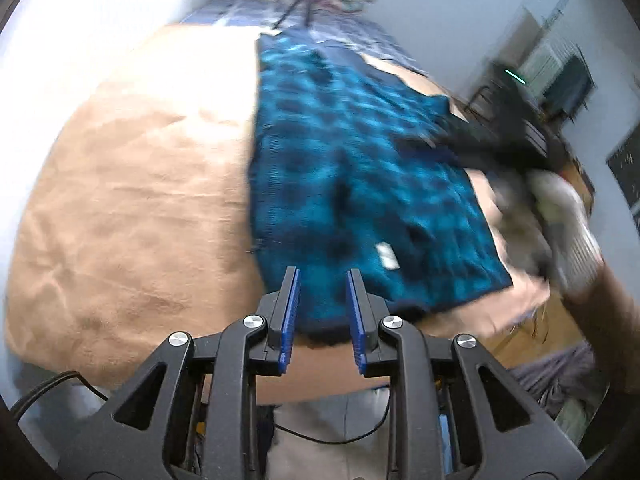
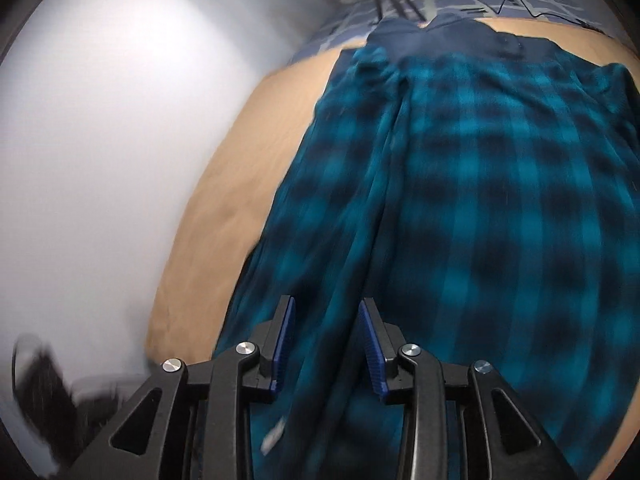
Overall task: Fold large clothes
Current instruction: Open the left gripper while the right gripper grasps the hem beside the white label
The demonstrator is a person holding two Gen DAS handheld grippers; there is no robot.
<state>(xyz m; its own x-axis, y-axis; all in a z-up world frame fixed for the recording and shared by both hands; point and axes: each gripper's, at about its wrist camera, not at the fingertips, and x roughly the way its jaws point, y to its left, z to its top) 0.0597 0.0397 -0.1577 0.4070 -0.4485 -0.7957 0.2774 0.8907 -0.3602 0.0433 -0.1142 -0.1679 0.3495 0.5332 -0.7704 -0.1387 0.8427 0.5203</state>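
Left wrist view: the shirt (image 1: 352, 184) is laid lengthwise on the bed (image 1: 132, 208), seemingly folded once; further folds remain. Left gripper (image 1: 323, 280) and right gripper (image 2: 327, 308) are parted, empty.

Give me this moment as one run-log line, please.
left gripper: open, empty | right gripper: open, empty | plaid garment: flat on tan sheet

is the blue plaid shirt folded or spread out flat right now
Folded, at least partly. The plaid shirt lies as a narrow strip on the tan sheet, with a lengthwise crease in the right wrist view. Neither open gripper holds it.
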